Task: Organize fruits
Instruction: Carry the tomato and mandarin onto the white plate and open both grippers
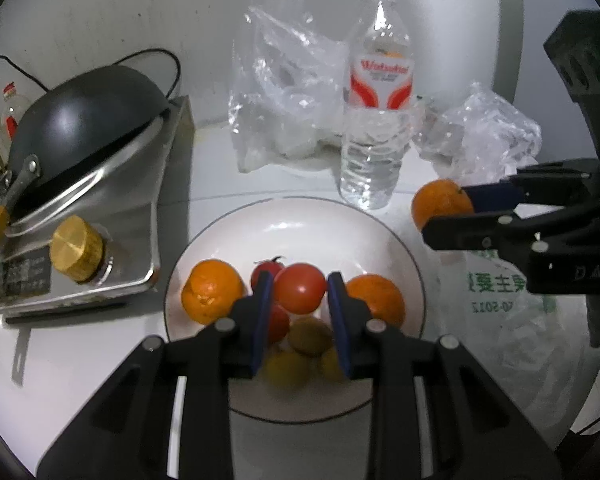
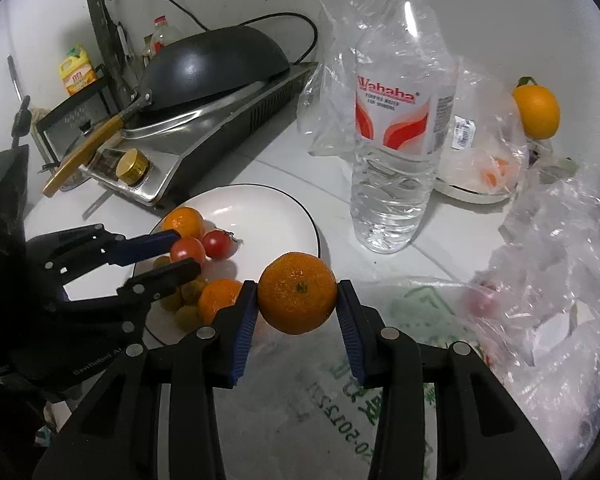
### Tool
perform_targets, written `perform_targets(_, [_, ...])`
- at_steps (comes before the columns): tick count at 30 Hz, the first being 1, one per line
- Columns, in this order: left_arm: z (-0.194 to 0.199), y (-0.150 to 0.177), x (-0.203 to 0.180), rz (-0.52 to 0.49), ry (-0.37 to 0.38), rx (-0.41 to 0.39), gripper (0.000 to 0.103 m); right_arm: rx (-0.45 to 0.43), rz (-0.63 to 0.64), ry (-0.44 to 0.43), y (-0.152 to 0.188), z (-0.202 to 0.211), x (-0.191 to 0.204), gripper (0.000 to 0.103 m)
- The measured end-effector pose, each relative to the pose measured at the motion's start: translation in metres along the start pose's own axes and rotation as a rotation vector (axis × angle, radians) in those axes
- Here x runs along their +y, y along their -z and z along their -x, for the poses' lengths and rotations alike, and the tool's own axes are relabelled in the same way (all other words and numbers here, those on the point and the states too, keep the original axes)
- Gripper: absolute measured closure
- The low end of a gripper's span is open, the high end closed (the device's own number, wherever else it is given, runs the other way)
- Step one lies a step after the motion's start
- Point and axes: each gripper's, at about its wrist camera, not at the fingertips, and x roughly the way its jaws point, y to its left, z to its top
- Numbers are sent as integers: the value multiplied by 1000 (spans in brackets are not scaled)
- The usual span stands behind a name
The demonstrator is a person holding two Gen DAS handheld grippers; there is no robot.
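A white plate [image 1: 300, 224] holds two mandarins [image 1: 212, 296], tomatoes and small greenish-yellow fruits [image 1: 310, 336]. My left gripper [image 1: 300, 288] is shut on a red tomato [image 1: 300, 288] just above the plate; it also shows in the right wrist view [image 2: 186, 254]. My right gripper [image 2: 298, 300] is shut on a mandarin [image 2: 297, 298] and holds it in the air to the right of the plate [image 2: 268, 208], over a printed plastic bag [image 2: 380, 380]. That mandarin also shows in the left wrist view [image 1: 440, 202].
A water bottle [image 1: 376, 100] stands behind the plate. Crumpled clear bags [image 1: 280, 80] lie at the back and right. A gas stove with an upturned wok [image 1: 84, 128] is at the left. Another orange [image 2: 538, 110] sits at the far right on bags.
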Motion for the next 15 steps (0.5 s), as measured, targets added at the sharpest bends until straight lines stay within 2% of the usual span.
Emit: perform_targets(15, [-14,1,4,18,36,31,73,40,4,-38,-10,-38,5,61])
